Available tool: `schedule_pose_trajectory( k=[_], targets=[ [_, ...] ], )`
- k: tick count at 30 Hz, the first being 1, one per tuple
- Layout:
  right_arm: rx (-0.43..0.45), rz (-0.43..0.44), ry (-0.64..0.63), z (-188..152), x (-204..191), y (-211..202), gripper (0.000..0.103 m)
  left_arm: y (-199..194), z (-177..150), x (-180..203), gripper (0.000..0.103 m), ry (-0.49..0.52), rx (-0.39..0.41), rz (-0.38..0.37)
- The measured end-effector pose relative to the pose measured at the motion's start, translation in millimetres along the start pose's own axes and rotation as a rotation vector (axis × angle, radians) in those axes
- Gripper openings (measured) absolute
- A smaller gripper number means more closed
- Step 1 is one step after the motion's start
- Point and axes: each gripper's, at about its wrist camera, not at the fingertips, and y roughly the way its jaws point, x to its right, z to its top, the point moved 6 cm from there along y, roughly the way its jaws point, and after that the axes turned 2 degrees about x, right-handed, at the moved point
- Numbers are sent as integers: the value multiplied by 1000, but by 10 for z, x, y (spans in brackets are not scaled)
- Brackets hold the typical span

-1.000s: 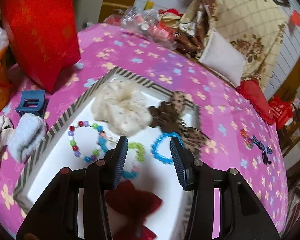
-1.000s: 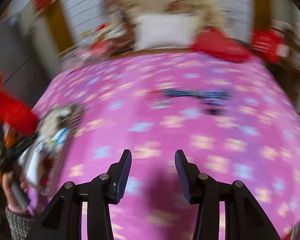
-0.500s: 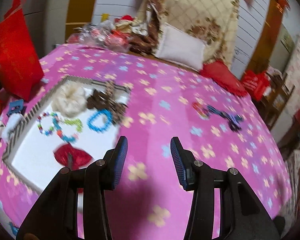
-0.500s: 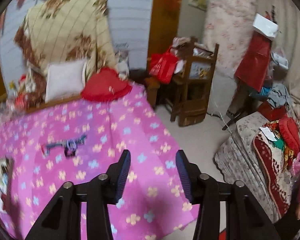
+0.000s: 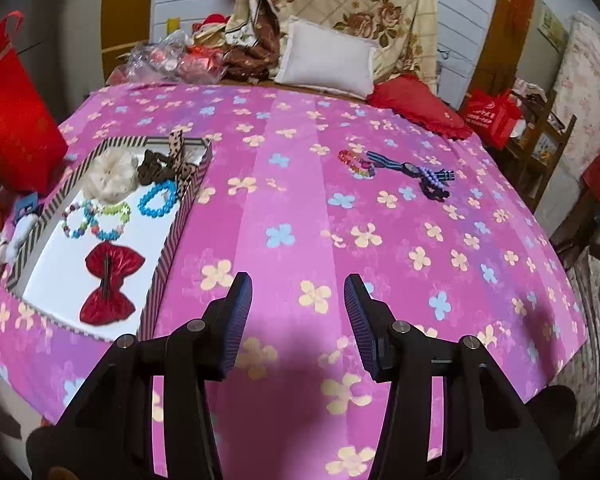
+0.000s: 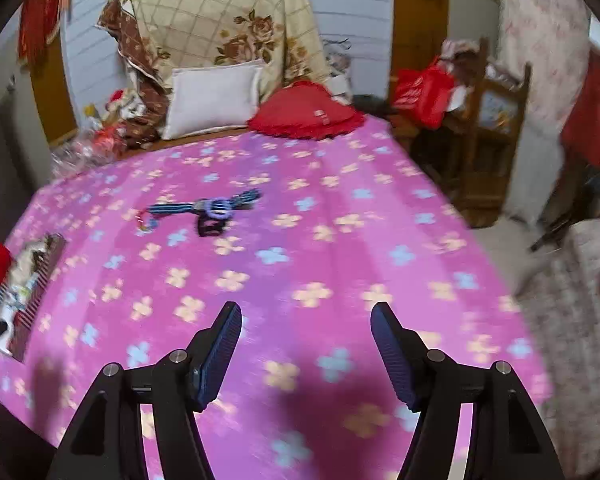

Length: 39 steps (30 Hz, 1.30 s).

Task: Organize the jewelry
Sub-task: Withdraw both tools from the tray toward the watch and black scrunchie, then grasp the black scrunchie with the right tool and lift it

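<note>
In our right wrist view the striped tray (image 6: 32, 292) is blurred and cut off at the left. Both our left gripper (image 5: 298, 312) and right gripper (image 6: 306, 344) are released and empty; the right has just been opening. The watch (image 5: 410, 168) and purple bracelet (image 5: 432, 178) lie on the bed right of the tray.

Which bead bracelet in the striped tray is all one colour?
The blue bracelet, lying nearest the tray's right wall below the brown bow. The other two bracelets mix several colours.
</note>
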Motion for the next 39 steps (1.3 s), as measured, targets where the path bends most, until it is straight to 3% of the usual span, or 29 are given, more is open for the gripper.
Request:
schedule_pose_trajectory(
  k=[6,12,17,23,30,33,35,39],
  targets=[
    [-15,148,163,55,-109,653,65,31,-3,-10,47,-15,-8,62],
    [-43,192,160,190,-403,1193,65,266,-22,-12,47,-46,-62,59],
    [-104,224,97,380,-778,1746,50,458,-101,44,47,-33,-82,54],
    [-185,205,6,651,-1205,2473,50,738,-285,105,47,23,-132,38],
    [-244,112,-19,858,-1451,3151,50,985,-436,66,47,79,-149,25],
    [-259,94,8,882,-1424,3265,32,1053,-485,27,47,82,-160,22],
    [-265,122,28,883,-1434,3238,10,1083,-504,3,47,73,-166,14],
    [-311,301,25,704,-1672,2937,5,1084,-513,-25,47,62,-154,8]
  ],
)
